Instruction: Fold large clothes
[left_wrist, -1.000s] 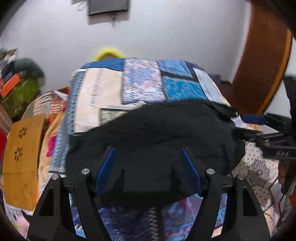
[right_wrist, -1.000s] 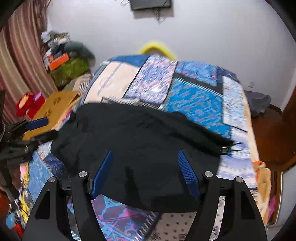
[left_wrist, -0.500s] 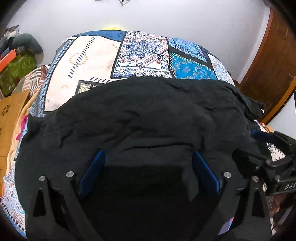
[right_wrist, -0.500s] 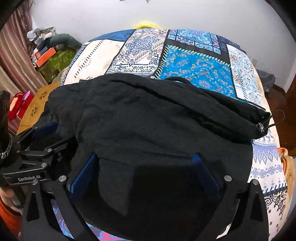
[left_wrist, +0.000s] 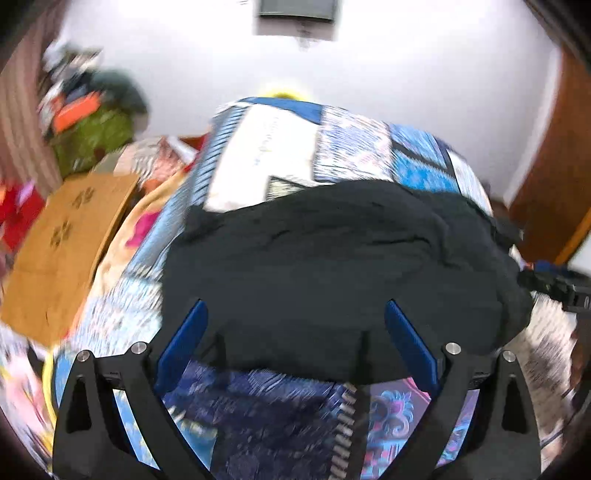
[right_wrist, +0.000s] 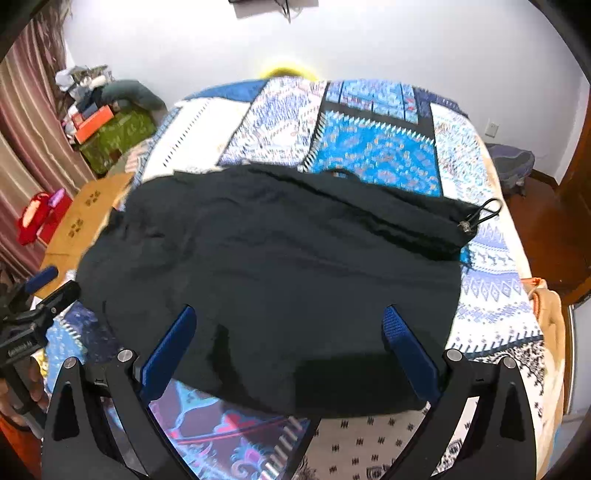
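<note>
The bed under its blue-and-white patchwork quilt (right_wrist: 373, 147) fills the room ahead of both claws, a broad flat surface that suits laying out and folding big garments; on it lies the large black fabric garment (right_wrist: 280, 266), spread wide and already doubled into a rough slab, its near hem just in front of and partly between the fingers of each claw. The left claw (left_wrist: 293, 332) hangs released, blue pads wide apart, nothing between them but the cloth's edge below; the right claw (right_wrist: 288, 336) is likewise spread and empty, hovering above the near hem; I judge both are poised to take that hem for the next fold. The right view is sharp and shows a black drawstring loop with a metal toggle (right_wrist: 480, 218) at the garment's far right corner, which the left view, badly smeared, does not; the left view shows more of the tan cardboard box (left_wrist: 70, 243) off to that claw's left.
</note>
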